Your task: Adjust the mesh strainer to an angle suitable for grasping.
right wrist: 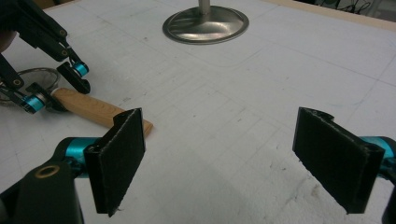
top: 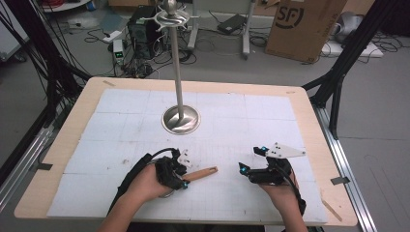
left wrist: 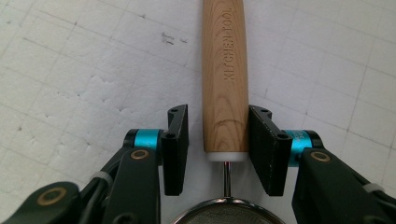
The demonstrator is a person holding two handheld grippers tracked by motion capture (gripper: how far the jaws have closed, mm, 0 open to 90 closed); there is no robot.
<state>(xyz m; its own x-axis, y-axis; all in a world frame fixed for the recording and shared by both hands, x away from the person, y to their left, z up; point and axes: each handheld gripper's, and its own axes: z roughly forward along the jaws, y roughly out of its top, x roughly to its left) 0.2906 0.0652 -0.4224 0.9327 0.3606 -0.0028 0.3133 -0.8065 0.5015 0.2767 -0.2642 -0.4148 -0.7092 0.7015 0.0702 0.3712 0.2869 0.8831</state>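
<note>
A strainer with a wooden handle (top: 202,173) lies flat on the white mat, its handle (left wrist: 225,84) stamped "KITCHEN TOOL". Its metal rim (left wrist: 219,203) shows at the bottom of the left gripper view. My left gripper (top: 185,174) (left wrist: 218,119) straddles the handle near the ferrule. There is a clear gap at one pad (left wrist: 180,140), while the other pad (left wrist: 261,144) is close against the wood, so it is open around the handle. My right gripper (top: 252,158) (right wrist: 219,158) stands wide open and empty over bare mat, to the right of the handle (right wrist: 100,111).
A metal stand with a round base (top: 180,120) (right wrist: 205,23) and hooks on top (top: 170,18) rises from the middle of the mat (top: 232,116). The wooden table edge (top: 338,193) frames the mat. Cables, a cardboard box (top: 302,26) and frames lie on the floor beyond.
</note>
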